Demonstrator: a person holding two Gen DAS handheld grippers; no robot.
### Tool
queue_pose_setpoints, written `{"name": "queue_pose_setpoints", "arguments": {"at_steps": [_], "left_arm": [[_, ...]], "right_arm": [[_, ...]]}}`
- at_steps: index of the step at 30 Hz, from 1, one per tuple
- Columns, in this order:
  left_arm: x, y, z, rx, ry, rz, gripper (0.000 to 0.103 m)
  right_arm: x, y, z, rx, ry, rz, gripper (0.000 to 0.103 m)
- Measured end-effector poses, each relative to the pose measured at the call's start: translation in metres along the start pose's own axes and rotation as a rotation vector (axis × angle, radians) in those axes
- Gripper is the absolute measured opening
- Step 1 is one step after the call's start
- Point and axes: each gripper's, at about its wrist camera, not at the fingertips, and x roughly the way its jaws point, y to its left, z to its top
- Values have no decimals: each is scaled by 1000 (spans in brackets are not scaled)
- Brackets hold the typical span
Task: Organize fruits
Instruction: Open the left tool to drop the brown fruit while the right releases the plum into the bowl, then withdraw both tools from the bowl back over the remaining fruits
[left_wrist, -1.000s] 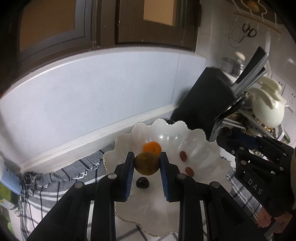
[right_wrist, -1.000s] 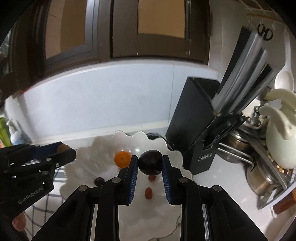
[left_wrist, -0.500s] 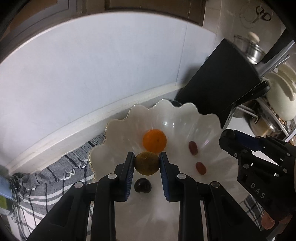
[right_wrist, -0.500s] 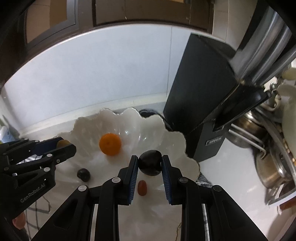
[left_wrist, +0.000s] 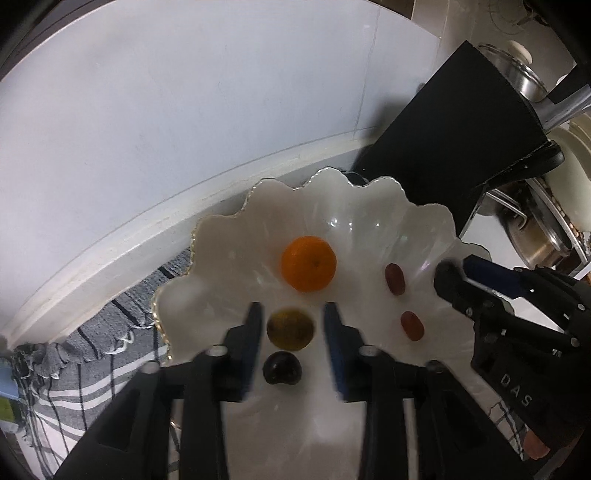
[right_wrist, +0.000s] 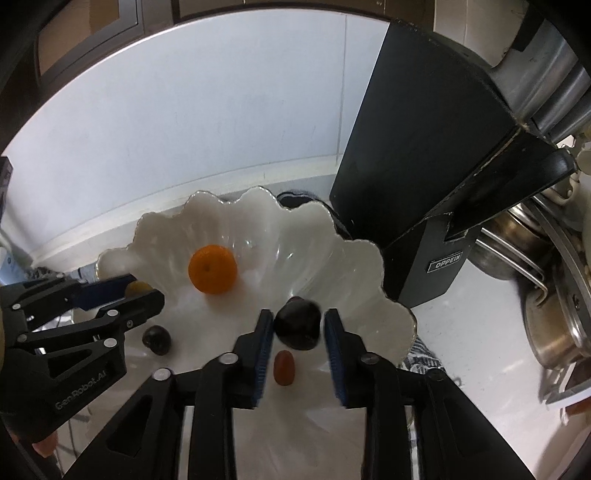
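A white scalloped bowl (left_wrist: 229, 236) (right_wrist: 354, 258) holds an orange tangerine (left_wrist: 308, 268) (right_wrist: 212, 269), two small red fruits (left_wrist: 395, 279) (left_wrist: 412, 325) and a small dark fruit (left_wrist: 282, 367) (right_wrist: 157, 339). My left gripper (left_wrist: 291, 332) is open over the bowl, with a yellow-green fruit (left_wrist: 290, 329) loose between its fingers. My right gripper (right_wrist: 298, 332) is open too, with a dark plum (right_wrist: 299, 324) between its fingers, gaps on both sides. One red fruit (right_wrist: 283, 367) lies just below it.
A black knife block (left_wrist: 450, 144) (right_wrist: 436, 173) stands right behind the bowl. Steel pots (right_wrist: 546, 295) and white crockery (left_wrist: 569, 184) crowd the right. A striped cloth (left_wrist: 92, 354) lies under the bowl at left. The white wall (left_wrist: 184, 110) runs behind.
Both grippers moved down into the bowl and opened. The yellow-green fruit and the dark plum, gripped before, now sit free between the spread fingers.
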Motion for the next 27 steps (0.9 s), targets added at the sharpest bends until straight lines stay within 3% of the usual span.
{"name": "queue_pose_setpoints", "arguments": {"at_steps": [1,12,27], "left_arm": [[-1,0,0,1,-5,9,45],[-37,3,-9,0,-60,58,57],[-97,-7,-34,18,-184,111,57]], "right_arm": [[0,0,0,0,-3,-6,44],[-28,4,-4,-8,-57,-6,44],[-86,12,-22,-14,-161,27,44]]}}
